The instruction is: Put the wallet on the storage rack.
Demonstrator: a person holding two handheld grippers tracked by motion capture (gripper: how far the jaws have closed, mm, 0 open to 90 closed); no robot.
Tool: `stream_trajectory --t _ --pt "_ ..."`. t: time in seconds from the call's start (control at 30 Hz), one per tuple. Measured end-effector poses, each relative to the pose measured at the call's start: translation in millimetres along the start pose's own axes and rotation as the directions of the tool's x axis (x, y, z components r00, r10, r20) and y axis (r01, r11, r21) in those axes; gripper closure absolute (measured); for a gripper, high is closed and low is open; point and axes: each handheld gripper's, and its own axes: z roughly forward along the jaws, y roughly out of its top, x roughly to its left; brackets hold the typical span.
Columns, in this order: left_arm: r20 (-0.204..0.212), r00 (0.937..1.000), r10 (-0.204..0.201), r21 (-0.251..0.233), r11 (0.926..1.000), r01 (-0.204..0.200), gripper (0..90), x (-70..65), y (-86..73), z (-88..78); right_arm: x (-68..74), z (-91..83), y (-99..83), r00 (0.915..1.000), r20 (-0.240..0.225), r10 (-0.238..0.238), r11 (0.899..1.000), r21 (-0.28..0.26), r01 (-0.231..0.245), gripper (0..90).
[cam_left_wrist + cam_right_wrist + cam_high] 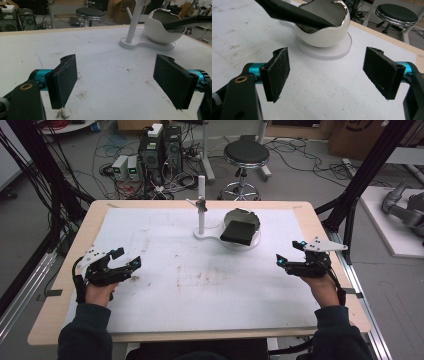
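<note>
- Two grippers were over the table, one in each hand, and neither held anything: the left gripper hovered near the table's left edge, the right gripper near its right edge.
- In the left gripper view the left gripper's two black pads stood wide apart, with only stained white table cover between them.
- In the right gripper view the right gripper's pads were likewise spread wide, nothing pressed between them, and they pointed toward the white bowl.
- The person's hands and dark sleeves came in from the bottom of the high view, the left hand and the right hand each wrapped round a gripper's body.
- The white bowl, its rim jagged like a cracked eggshell, sat on a round white base at the far middle of the table, well apart from both grippers.
- A flat black slab lay tilted across the bowl's rim, one end inside and the other jutting out toward the person.
- Just left of the bowl stood a thin white upright post, joined to the same white base.
- The white table cover bore brown smudges in its middle.
- Beyond the table stood a black round stool and computer towers amid cables on the floor.
</note>
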Motion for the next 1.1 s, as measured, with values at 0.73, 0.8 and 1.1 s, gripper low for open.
stream_trajectory --t 0.73,0.8,1.1 --pt "0.018 0.9992 0.035 0.007 0.9994 -0.035 20.1 -10.3 -2.9 -3.5 11.5 6.1 -25.6 0.9998 0.013 0.016 1.000 0.001 -0.016 21.6" --pt "0.021 0.9991 0.038 0.011 0.9992 -0.038 20.3 -10.4 -3.1 -3.6 10.7 6.0 -25.8 0.9996 0.018 0.021 1.000 -0.003 -0.021 21.7" --pt "0.023 0.9991 0.036 0.014 0.9992 -0.036 20.5 -11.2 -3.9 -2.6 8.5 4.8 -27.1 0.9993 0.022 0.030 1.000 -0.009 -0.029 21.7"
